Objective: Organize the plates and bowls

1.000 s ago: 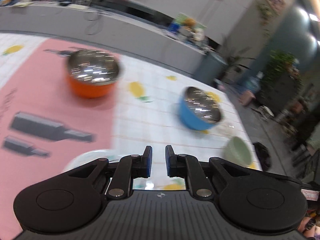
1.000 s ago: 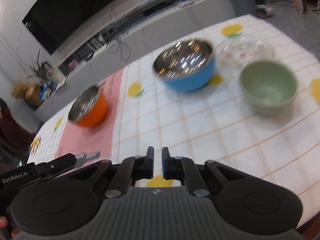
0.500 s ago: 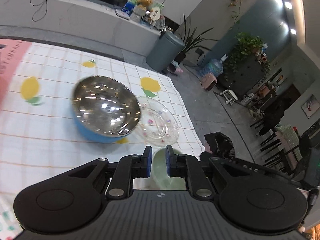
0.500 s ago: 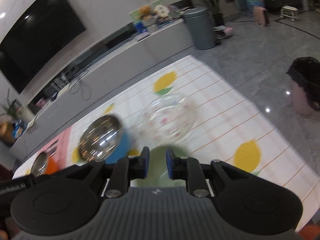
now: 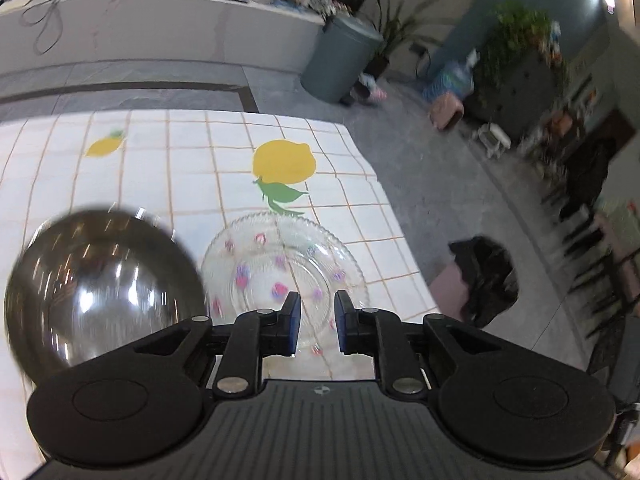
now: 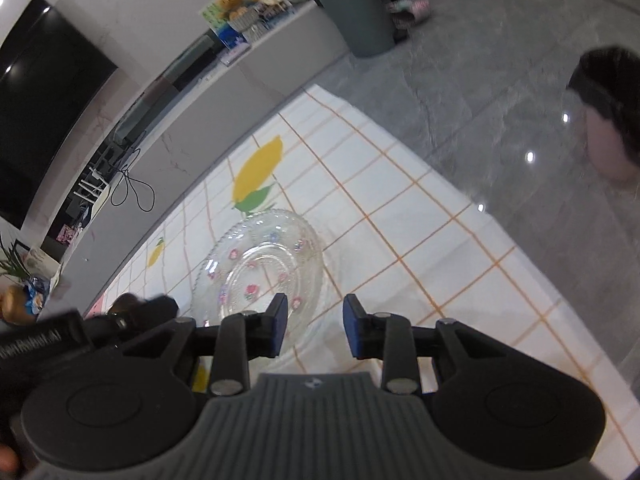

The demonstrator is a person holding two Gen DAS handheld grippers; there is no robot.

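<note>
A clear glass plate with small pink flowers [image 5: 280,264] lies on the white lemon-print tablecloth [image 5: 192,152] near the table's far right corner. It also shows in the right wrist view [image 6: 260,264]. A steel-lined bowl [image 5: 100,280] stands just left of the plate. My left gripper [image 5: 317,322] hovers over the plate's near edge, jaws slightly apart and empty. My right gripper [image 6: 314,326] is open and empty, above the plate's near right rim. The left gripper's body [image 6: 80,332] shows at the left of the right wrist view.
The table's right edge [image 6: 480,208] drops to a grey floor. A grey bin [image 5: 340,60] and a low counter [image 5: 160,28] stand beyond the table. A dark bag on a pink stool [image 5: 484,276] sits on the floor to the right.
Both grippers have swung right and forward over the glass plate. The right gripper's jaws have opened wider. The green bowl and the orange bowl have left both views.
</note>
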